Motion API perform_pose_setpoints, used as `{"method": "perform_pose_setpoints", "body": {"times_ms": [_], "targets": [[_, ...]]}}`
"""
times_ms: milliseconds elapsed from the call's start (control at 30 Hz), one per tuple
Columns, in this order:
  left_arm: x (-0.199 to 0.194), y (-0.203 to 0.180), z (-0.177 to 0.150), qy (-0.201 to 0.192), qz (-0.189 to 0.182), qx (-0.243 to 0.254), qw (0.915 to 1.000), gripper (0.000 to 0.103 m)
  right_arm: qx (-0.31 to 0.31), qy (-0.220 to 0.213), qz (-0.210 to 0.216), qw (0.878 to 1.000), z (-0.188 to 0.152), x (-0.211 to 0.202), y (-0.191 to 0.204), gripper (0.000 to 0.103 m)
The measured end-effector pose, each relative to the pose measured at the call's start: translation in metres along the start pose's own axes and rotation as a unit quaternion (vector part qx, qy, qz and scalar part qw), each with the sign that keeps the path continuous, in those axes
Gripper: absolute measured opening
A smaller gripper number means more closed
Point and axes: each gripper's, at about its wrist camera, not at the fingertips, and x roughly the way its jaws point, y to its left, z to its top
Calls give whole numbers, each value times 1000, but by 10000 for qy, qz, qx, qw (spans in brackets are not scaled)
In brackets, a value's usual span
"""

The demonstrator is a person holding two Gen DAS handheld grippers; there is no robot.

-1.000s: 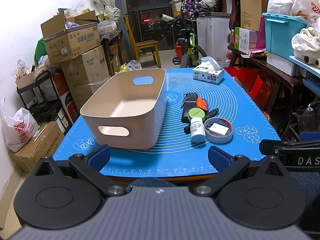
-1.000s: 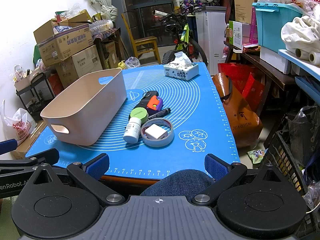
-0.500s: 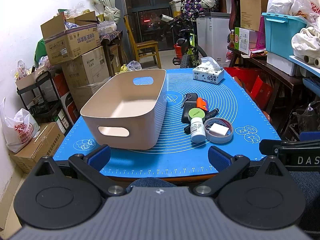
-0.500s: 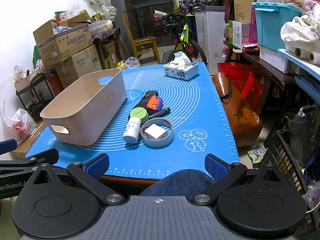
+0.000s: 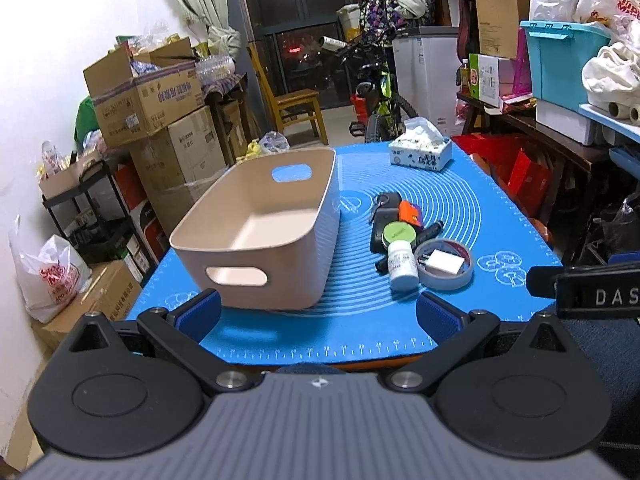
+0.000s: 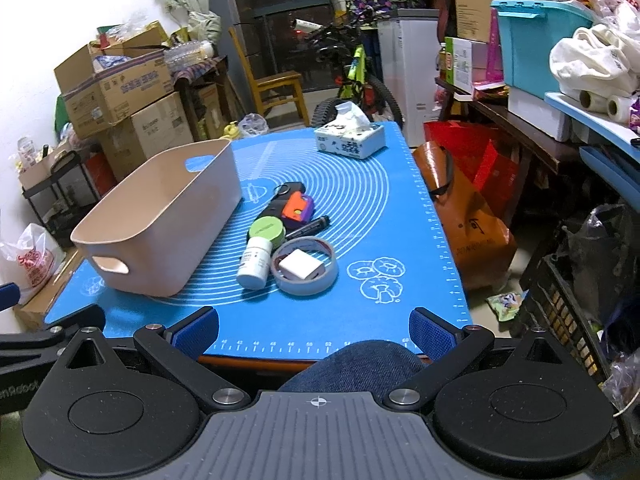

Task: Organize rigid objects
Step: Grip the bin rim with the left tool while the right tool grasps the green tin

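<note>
hovering wide apart and gripping nothing at the near table edge, left gripper [image 5: 318, 314] and right gripper [image 6: 314, 330], facing a beige bin [image 5: 256, 236] sitting empty just beside clustered white bottle [image 5: 403, 264], tape roll [image 5: 444, 265], marker [image 6: 308, 227] and orange block [image 6: 297, 206] on the blue mat [image 5: 448, 200].

Black left gripper [image 5: 318, 314] and right gripper [image 6: 314, 326], each with blue ribbed pads [image 5: 199, 314], round black discs, silver screws, grey ridged body. White letters "DAS". Blue jeans knee [image 6: 362, 364] below.
</note>
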Motion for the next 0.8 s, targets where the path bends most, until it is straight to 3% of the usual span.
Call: {"method": "perform_pose_setpoints", "body": {"times_ms": [267,467,667,800], "targets": [[0,22,23,-306,252,-180,9991,102,104,-260,87,9996,20,-2,3,101],[12,52,53,-442,687,-186,9965,102,220,-386,187,9988,45,10,9,101],[53,91,74,-416,956,-277,9942,102,285,-402,141,9987,64,40,19,101],[91,120,79,-349,861,-431,9947,101,237,-320,-45,9992,72,70,27,101]]}}
